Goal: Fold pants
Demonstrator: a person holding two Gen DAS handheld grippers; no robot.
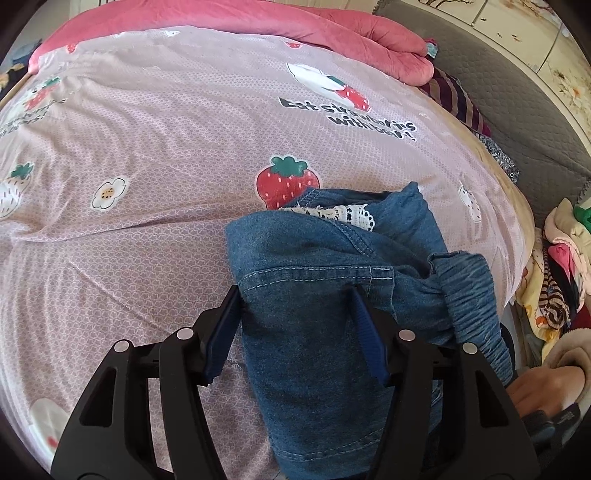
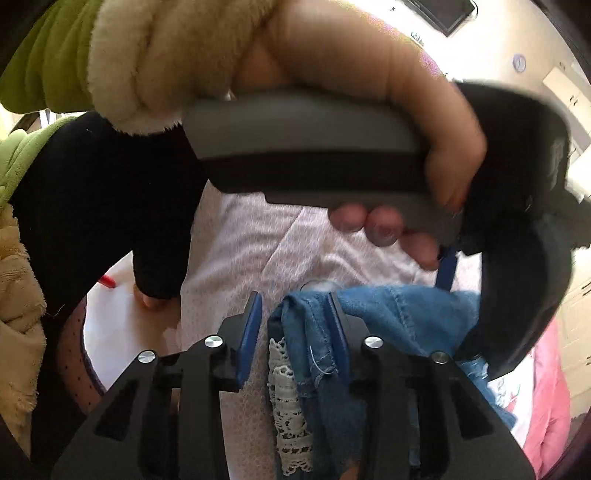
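Blue denim pants (image 1: 314,332) with white lace trim (image 1: 332,212) and an elastic waistband (image 1: 472,295) lie bunched on the pink strawberry bedsheet (image 1: 166,147). My left gripper (image 1: 295,291) stands open over them: its left finger is at the denim's left edge and its right finger rests on the cloth, which lies flat between them. In the right wrist view my right gripper (image 2: 293,297) is open, with a denim fold (image 2: 306,332) and lace (image 2: 288,406) against its right finger; sheet shows beside the left pad. A hand (image 2: 369,74) above holds the other gripper's grey handle (image 2: 295,136).
A rolled pink quilt (image 1: 332,33) lies at the far side of the bed. A striped garment (image 1: 454,99) and a grey quilted cover (image 1: 517,92) are at the right. A heap of mixed clothes (image 1: 561,266) sits past the bed's right edge. A fluffy sleeve (image 2: 140,55) fills the upper left.
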